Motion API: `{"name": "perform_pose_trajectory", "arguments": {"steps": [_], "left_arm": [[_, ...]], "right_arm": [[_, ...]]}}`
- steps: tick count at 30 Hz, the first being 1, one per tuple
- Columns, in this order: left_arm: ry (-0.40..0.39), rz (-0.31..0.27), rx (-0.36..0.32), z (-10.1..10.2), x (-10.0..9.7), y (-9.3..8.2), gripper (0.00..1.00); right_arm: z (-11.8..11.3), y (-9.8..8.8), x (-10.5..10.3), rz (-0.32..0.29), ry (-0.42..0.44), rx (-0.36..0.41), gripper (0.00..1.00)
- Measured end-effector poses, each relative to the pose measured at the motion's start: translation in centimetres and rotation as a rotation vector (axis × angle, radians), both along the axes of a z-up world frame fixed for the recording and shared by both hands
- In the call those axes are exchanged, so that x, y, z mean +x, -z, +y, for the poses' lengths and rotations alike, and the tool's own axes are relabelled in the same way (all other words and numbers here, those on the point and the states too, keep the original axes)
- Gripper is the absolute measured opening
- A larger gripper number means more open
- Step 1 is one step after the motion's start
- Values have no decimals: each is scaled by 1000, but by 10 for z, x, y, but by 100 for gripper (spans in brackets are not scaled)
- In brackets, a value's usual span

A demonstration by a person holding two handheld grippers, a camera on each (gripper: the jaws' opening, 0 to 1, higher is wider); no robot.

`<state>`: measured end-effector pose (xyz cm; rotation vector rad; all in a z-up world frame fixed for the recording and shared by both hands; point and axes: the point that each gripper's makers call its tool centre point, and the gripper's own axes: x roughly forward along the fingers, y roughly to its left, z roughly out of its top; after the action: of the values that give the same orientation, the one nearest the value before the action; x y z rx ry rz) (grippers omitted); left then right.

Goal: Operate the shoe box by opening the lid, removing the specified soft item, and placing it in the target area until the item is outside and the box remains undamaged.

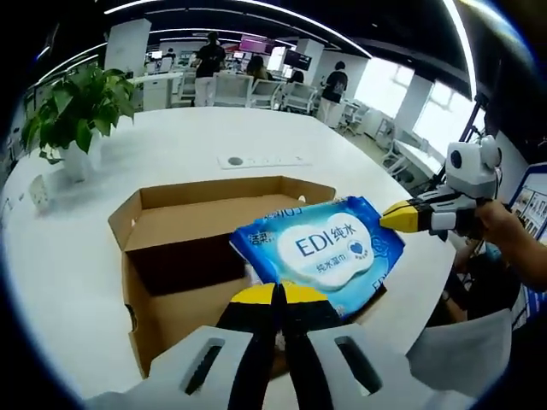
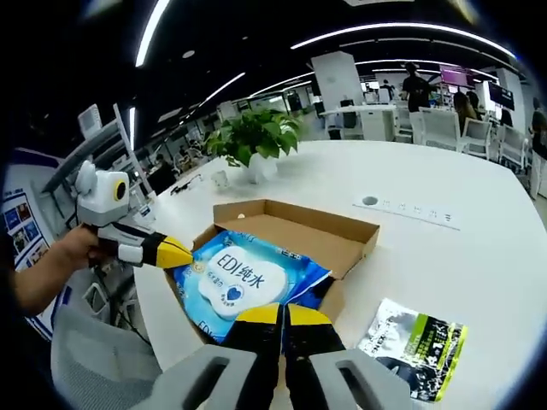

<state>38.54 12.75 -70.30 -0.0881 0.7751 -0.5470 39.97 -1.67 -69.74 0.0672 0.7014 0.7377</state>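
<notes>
Yellow-tipped jaws of the left gripper (image 1: pixel 275 295) rise at the bottom of the left gripper view, pressed together on the near edge of a blue wet-wipe pack (image 1: pixel 320 252). Its white label reads "EDI纯水"; smaller print beneath is too fine to read. The pack is held over the open cardboard shoe box (image 1: pixel 162 224), tilted, its far corner above the box's right side. Whether any part of it touches the box cannot be told.

Left of the box, a potted plant (image 1: pixel 75 111) stands on the white table (image 1: pixel 60 256). Beyond the box lies a white power strip (image 1: pixel 261 161). To the right of the box, the right gripper (image 1: pixel 389 218) enters, held in a person's hand (image 1: pixel 504 224); its yellow tips meet the pack's right edge, and the gap between them is hard to make out from here.

In the right gripper view, the left gripper (image 2: pixel 184 253) comes in from the left, gripped by a hand (image 2: pixel 73 252), tips at the pack (image 2: pixel 248 278). The right gripper's (image 2: pixel 282 318) own jaws appear clamped on the pack's near edge. The box (image 2: pixel 342 239) sits open beneath. Right of the box lies a green-and-black printed packet (image 2: pixel 414 346), its text illegible.
</notes>
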Motion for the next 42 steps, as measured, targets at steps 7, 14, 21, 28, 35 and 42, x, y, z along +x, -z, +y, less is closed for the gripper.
{"name": "perform_pose_trajectory", "arguments": {"steps": [7, 14, 21, 28, 35, 42], "left_arm": [[31, -3, -15, -24, 2, -4, 0], [59, -10, -30, -48, 7, -7, 0], [86, -17, -36, -70, 8, -9, 0], [104, -27, -42, -91, 11, -11, 0], [132, -46, -43, -119, 15, -13, 0], [164, -51, -42, -145, 18, -11, 0]], "right_arm": [[-23, -3, 0, 0, 40, -4, 0], [-48, -4, -2, 2, 75, -15, 0], [-67, -4, -8, -7, 89, -38, 0], [-89, -3, -7, -5, 120, -45, 0], [-115, -4, -8, -4, 158, -58, 0], [-139, -2, -8, 1, 188, -78, 0]]}}
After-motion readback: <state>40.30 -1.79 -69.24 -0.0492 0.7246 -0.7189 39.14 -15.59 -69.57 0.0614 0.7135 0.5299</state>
